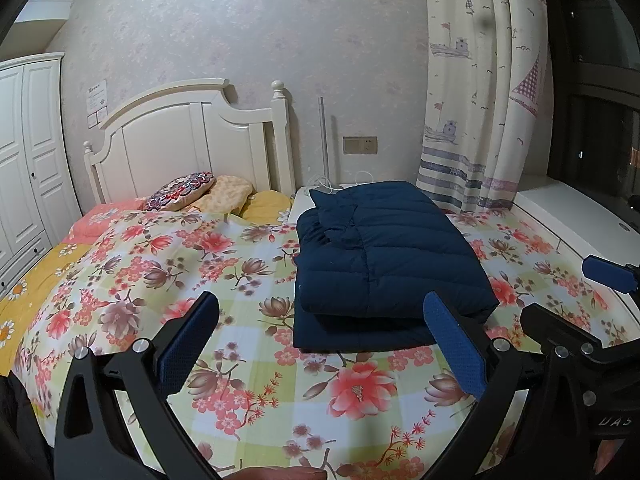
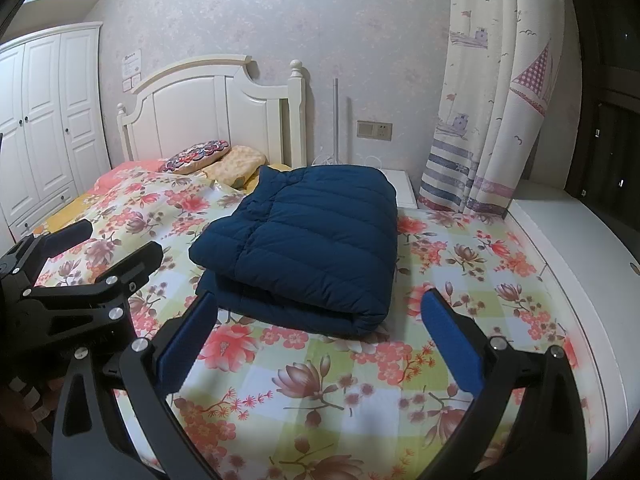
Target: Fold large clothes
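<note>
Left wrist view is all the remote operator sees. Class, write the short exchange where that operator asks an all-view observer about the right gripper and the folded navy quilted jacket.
Operator: The right gripper is mostly outside my frame. Is it holding anything?
Observer: No, it is wide open and empty.
Operator: Where does it point?
Observer: Straight at the folded navy quilted jacket, whose near fold spans the gap between its fingers.

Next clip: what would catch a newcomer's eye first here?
The navy puffer jacket, folded into a thick stack mid-bed, dark against the bright floral quilt. Then both grippers, left and right, open and empty just short of it.
</note>
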Action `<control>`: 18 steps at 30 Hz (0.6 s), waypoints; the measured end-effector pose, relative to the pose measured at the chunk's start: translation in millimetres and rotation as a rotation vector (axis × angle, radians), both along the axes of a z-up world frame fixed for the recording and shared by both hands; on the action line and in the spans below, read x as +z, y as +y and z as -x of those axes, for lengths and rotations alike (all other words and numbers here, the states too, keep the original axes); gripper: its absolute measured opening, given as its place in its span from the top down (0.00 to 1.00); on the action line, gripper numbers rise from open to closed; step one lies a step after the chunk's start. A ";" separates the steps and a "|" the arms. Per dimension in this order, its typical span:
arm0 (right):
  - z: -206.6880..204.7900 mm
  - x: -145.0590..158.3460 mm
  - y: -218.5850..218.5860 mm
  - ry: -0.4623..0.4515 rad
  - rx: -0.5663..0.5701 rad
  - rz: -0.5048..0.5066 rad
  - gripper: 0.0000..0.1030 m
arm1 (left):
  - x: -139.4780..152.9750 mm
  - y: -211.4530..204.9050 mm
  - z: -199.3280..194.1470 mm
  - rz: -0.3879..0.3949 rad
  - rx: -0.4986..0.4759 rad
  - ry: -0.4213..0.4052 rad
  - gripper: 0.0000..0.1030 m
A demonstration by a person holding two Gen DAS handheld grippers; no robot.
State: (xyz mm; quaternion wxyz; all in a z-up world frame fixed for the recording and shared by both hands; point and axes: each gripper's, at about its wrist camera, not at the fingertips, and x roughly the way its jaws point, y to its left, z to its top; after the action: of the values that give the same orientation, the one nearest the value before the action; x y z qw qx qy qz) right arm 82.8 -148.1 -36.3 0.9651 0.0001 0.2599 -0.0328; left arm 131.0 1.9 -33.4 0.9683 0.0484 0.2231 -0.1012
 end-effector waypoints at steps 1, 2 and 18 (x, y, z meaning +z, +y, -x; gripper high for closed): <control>-0.2 -0.2 0.4 0.001 -0.001 0.000 0.02 | -0.4 0.1 0.1 0.001 0.000 0.002 0.05; -0.7 0.3 0.7 0.003 0.001 0.001 0.02 | -0.3 0.6 -0.2 0.002 -0.001 0.003 0.05; -40.8 -28.9 -16.3 0.101 0.031 -0.034 0.02 | -19.4 14.9 -47.9 0.001 -0.045 0.047 0.05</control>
State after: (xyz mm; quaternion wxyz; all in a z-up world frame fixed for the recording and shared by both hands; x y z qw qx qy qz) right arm 123.6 -164.5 -65.3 0.9509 0.0109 0.3090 -0.0132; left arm 178.8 16.8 -52.8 0.9604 0.0504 0.2443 -0.1243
